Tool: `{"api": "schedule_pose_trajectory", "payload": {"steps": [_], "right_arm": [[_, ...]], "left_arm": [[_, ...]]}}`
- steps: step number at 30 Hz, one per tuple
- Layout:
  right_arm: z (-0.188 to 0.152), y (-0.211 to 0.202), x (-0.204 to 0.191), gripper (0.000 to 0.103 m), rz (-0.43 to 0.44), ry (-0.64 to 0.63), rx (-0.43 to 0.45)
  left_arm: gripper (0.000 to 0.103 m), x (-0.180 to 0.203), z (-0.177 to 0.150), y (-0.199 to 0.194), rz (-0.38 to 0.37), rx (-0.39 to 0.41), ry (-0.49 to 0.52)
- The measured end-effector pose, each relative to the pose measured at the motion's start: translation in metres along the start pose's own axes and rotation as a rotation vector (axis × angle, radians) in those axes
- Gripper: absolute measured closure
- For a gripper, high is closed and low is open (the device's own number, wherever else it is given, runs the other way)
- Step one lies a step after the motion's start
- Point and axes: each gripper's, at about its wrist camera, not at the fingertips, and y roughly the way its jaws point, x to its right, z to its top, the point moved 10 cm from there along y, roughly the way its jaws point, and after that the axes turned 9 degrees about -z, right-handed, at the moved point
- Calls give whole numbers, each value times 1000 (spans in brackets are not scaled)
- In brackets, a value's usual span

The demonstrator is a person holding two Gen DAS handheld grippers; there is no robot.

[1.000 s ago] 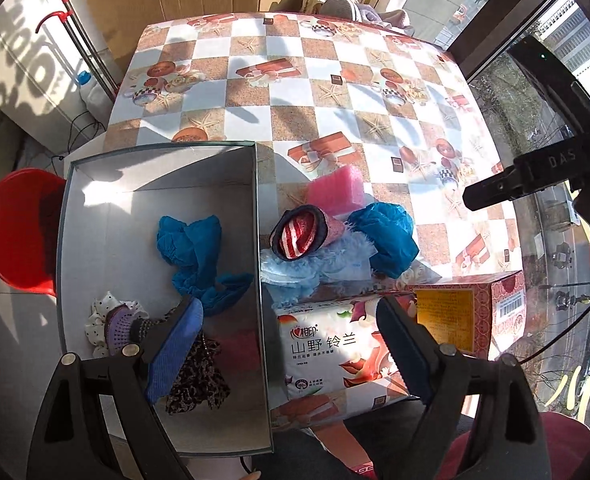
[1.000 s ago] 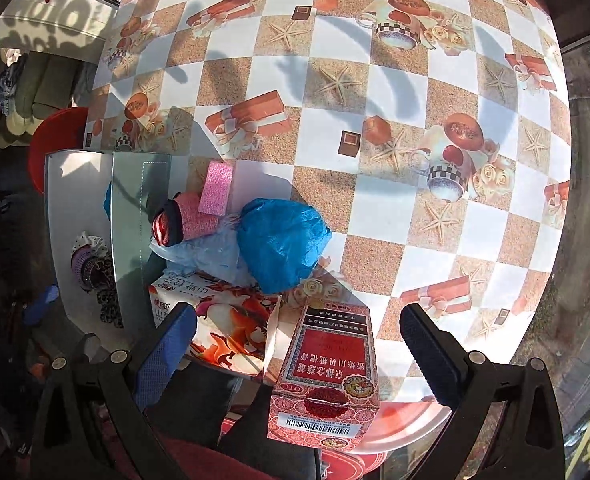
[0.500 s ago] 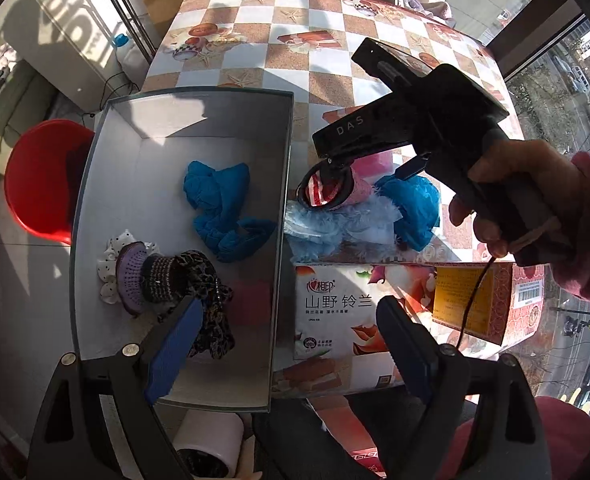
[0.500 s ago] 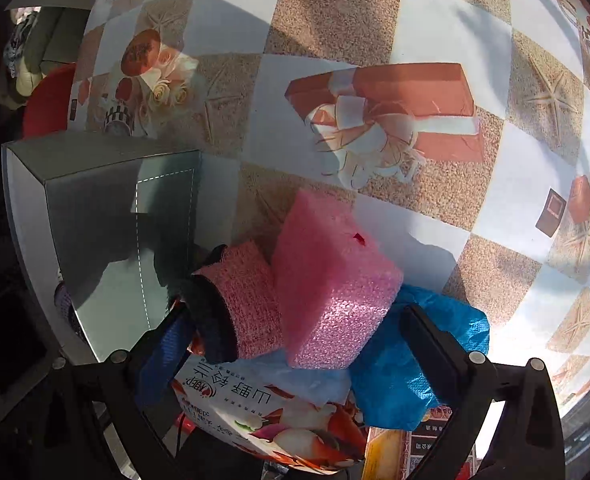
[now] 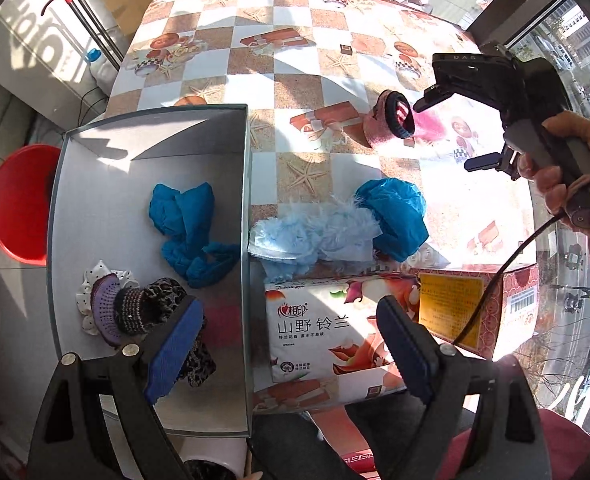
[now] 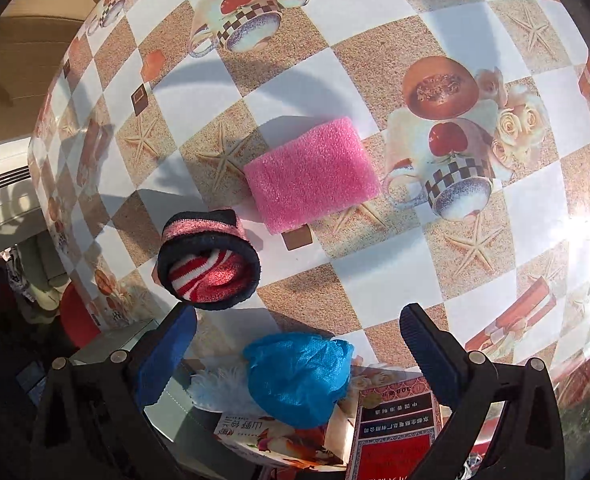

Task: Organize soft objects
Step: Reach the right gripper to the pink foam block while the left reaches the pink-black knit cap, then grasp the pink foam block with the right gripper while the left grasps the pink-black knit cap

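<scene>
The right gripper [image 6: 295, 356] hangs over the checkered surface [image 6: 375, 280] with fingers apart and empty, the pink sponge [image 6: 313, 174] lying flat ahead and the rolled pink sock [image 6: 211, 266] just beside it. To take the sponge well, I'd straddle its short sides, squeeze lightly — foam compresses — then carry it into the grey box [image 5: 231, 120]. The left gripper [image 5: 287, 344] waits with fingers wide, empty, straddling the box wall. The tissue pack [image 5: 327, 328] reads "山野 铃兰"; the right gripper's body reads "DAS".
</scene>
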Motion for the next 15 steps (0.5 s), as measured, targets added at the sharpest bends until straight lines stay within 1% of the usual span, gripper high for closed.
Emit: {"api": "schedule_pose_trajectory", "payload": {"steps": [3, 5, 8, 12, 15], "right_arm": [[-16, -13, -8, 1, 118, -14, -67], [-29, -18, -5, 1, 156, -25, -92], [-39, -27, 0, 1, 200, -28, -100], [-44, -43, 16, 1, 270, 48, -100], [-41, -62, 36, 1, 342, 105, -100]], "left_arm": [[12, 12, 17, 6, -6, -1, 41], [12, 22, 35, 14, -9, 1, 73], [12, 42, 70, 33, -29, -3, 116], [12, 70, 114, 68, -87, -26, 135], [12, 84, 139, 101, -94, -51, 133]]}}
